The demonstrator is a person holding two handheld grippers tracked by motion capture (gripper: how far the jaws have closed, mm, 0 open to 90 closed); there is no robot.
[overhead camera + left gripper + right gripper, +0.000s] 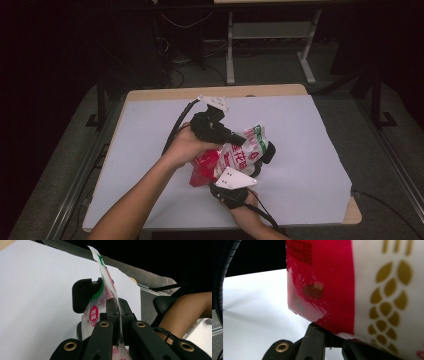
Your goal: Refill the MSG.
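A red and white plastic bag with printed characters hangs in the air over the white-covered table. My left gripper reaches in from the upper left and is shut on the bag's thin sealed edge; its jaws pinch the film between them. From below, my right gripper, under its grey plate, is shut on the bag's lower part. Close up, the bag shows a red band and a gold wheat pattern just above the right gripper. One black jaw of the right gripper sits behind the bag in the left gripper view.
The white sheet covers most of the wooden tabletop. A pale desk frame and cables stand on the grey floor beyond the far edge. A cable runs off the right corner.
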